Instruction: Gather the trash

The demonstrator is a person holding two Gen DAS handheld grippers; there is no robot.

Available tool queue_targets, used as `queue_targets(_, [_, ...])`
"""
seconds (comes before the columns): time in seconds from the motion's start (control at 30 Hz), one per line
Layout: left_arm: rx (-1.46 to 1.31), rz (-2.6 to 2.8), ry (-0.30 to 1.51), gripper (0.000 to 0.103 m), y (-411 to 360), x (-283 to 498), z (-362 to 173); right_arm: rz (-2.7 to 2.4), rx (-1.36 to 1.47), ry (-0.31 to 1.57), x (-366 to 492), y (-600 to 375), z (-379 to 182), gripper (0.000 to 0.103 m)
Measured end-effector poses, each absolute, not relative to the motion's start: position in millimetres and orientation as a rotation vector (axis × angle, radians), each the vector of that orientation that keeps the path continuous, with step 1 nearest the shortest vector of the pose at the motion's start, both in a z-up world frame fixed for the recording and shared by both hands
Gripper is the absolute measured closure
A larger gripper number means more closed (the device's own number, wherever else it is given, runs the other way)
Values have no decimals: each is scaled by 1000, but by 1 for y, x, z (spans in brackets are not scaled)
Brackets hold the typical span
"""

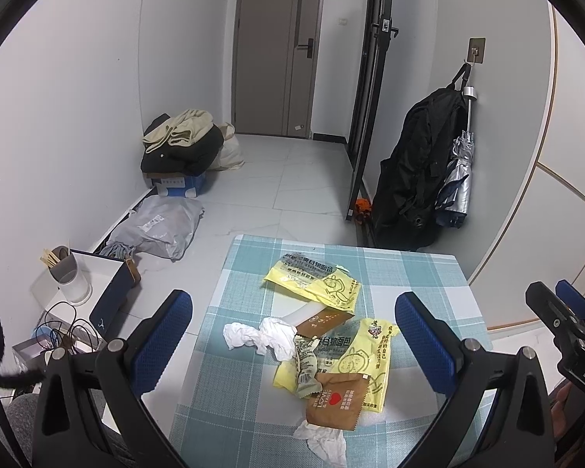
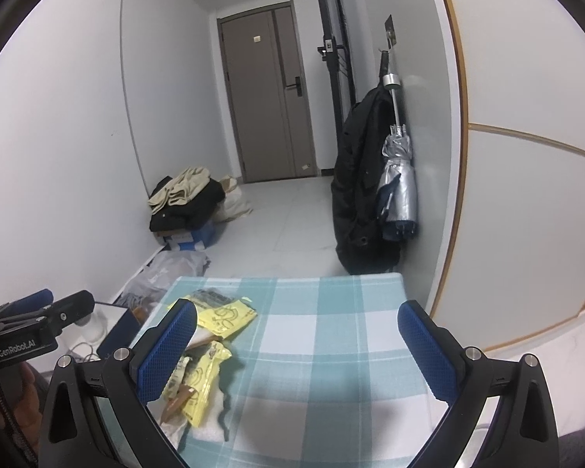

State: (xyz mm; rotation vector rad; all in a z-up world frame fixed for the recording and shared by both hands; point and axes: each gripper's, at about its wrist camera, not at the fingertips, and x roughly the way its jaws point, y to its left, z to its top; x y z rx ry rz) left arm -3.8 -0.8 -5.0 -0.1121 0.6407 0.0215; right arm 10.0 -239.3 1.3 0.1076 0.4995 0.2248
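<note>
Blue-padded fingers [image 1: 167, 335] of the left gripper [image 1: 292, 343] sit spread wide and empty, framing the trash pile on the checked surface [image 1: 409, 273]. Pile sits mid-surface: brown wrapper [image 1: 333, 399] nearest, white tissue [image 1: 323, 442] touching its near edge, yellow bread bag [image 1: 364, 355] under it, crumpled tissues [image 1: 261, 337] to the left, second yellow bag [image 1: 316, 279] farther back with a brown box [image 1: 323, 319] between the bags. Right gripper [image 2: 296, 351] also spread and empty, over bare checked cloth with the pile off toward its left finger [image 2: 167, 347] (only part of the pile shows in that view). No bin or bag for the trash in either view.

Judgement: nothing collected yet; step in hand is the first pick. Doing it well likely means the left gripper dropping onto the brown wrapper or near tissue, closing on a raised fold rather than a flat film edge. Flat bags will probably slip; pinching where they crease should help. Crumpled tissues look the easiest grab.
</note>
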Motion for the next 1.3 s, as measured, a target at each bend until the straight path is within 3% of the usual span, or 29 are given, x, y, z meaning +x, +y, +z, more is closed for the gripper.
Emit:
queue_targets(0.47, [-176, 0, 725, 1, 20, 9, -19, 370, 158, 595, 25, -227, -16, 0])
queue_targets(0.7, [-326, -51, 874, 1, 48, 24, -45, 518, 238, 801, 60, -205, -43, 0])
queue_targets(0.97, [-356, -68, 971, 1, 59, 35, -60, 579, 334, 1010, 97, -184, -88, 31])
queue_targets(1.2, [-353, -107, 1038, 1, 60, 43, -68, 605, 419, 1133, 114, -173, -112, 49])
queue_targets(1.3, [-356, -136, 1066, 1, 58, 44, -72, 602, 419, 1149, 121, -168, -118, 63])
